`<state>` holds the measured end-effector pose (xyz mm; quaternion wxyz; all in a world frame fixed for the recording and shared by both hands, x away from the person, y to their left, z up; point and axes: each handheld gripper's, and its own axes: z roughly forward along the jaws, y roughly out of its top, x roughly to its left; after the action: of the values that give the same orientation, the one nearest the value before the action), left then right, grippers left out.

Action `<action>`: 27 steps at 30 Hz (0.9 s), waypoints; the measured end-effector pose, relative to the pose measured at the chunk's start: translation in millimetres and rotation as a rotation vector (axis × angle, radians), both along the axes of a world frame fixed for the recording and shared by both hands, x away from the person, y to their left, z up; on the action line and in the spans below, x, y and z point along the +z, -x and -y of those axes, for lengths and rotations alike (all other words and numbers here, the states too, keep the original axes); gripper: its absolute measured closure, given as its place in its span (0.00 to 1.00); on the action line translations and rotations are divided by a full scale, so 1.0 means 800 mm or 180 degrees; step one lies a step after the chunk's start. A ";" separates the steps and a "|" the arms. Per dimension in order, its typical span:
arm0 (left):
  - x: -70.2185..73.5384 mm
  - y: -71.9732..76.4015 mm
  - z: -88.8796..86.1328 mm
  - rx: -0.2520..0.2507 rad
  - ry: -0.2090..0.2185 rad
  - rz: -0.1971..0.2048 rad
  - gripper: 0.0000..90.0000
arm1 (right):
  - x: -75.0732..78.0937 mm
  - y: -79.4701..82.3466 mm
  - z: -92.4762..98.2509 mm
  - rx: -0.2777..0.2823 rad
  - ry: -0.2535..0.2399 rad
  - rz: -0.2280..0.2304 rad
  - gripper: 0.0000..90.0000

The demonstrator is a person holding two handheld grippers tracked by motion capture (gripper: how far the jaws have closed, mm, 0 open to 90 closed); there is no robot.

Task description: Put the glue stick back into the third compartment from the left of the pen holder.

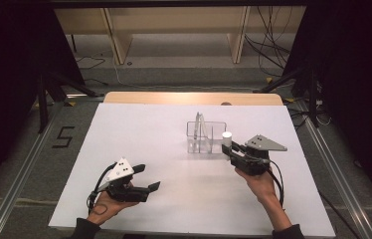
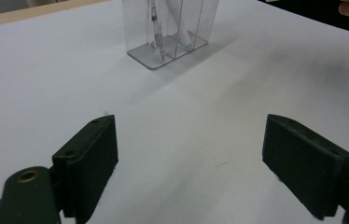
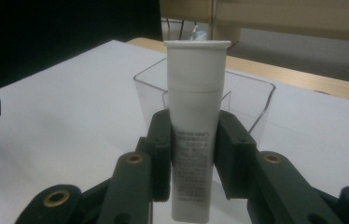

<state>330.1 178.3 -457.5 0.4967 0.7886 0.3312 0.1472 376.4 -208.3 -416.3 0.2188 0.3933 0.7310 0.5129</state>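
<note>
1. High view: left tool (image 1: 150, 178) lies low over the white counter (image 1: 139, 144), palm under it; right tool (image 1: 229, 148) is raised beside the clear organizer (image 1: 206, 137).
2. Left gripper view: jaws spread wide, nothing between them.
3. Right gripper view: right tool (image 3: 193, 154) pinches the white tube (image 3: 195, 116) upright, cap end up, just before the organizer.

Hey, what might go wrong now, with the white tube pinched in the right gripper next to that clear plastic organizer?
1. The right gripper holds the white plastic tube low on its body, so the tall upper part may tilt or slip.
2. The clear plastic organizer looks light and stands unheld; a nudge from the tube could shift or tip it.
3. The open left gripper is far off and probably can't steady it.
</note>
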 end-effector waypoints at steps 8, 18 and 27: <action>-0.003 0.002 -0.006 0.0073 -0.0034 0.0046 0.19 | 0.005 -0.021 -0.003 -0.0064 -0.0051 -0.0037 0.78; -0.010 0.006 -0.001 0.0061 -0.0041 -0.0006 0.19 | 0.013 -0.045 -0.007 -0.0181 -0.0101 -0.0053 0.77; -0.012 0.007 0.001 0.0090 0.0008 -0.0032 0.19 | 0.020 -0.064 -0.013 -0.0254 -0.0073 -0.0055 0.77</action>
<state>324.8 177.1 -467.0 0.4939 0.7839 0.3450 0.1499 427.4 -197.6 -400.0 0.2282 0.4291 0.7106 0.5087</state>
